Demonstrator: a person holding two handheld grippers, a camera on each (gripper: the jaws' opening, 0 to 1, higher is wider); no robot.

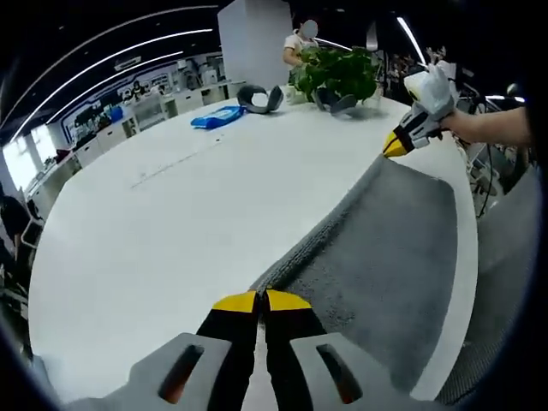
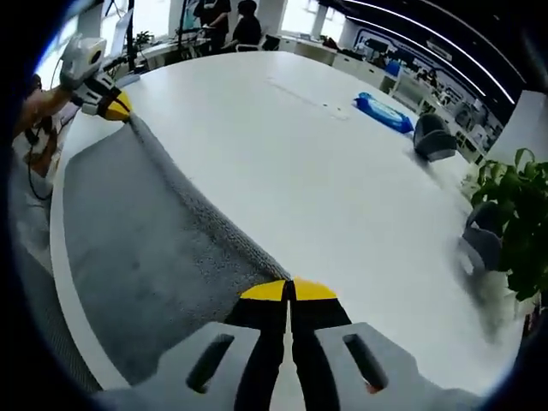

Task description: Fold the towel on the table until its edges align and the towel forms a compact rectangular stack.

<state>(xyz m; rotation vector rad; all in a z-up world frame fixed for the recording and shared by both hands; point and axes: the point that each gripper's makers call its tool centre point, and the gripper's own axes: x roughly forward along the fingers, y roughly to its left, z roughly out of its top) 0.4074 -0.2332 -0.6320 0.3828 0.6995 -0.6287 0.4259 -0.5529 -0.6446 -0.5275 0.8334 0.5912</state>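
— Yellow-tipped jaws of the left gripper (image 1: 261, 301) are pressed together on a corner of the grey towel (image 1: 385, 257); the right gripper (image 2: 289, 291) is likewise clamped on the far corner of the same edge.

— Progress?

— Early, I judge: 1 towel lies along the white table's (image 1: 171, 214) near edge, its long edge drawn taut, no compact stack yet.

— Counts?

— 2 grippers, 1 blue pack (image 2: 384, 113), 1 plant (image 1: 338, 73).

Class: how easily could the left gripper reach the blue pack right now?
Probably not: the left gripper is shut on the towel, and the blue pack lies far across the bare table.
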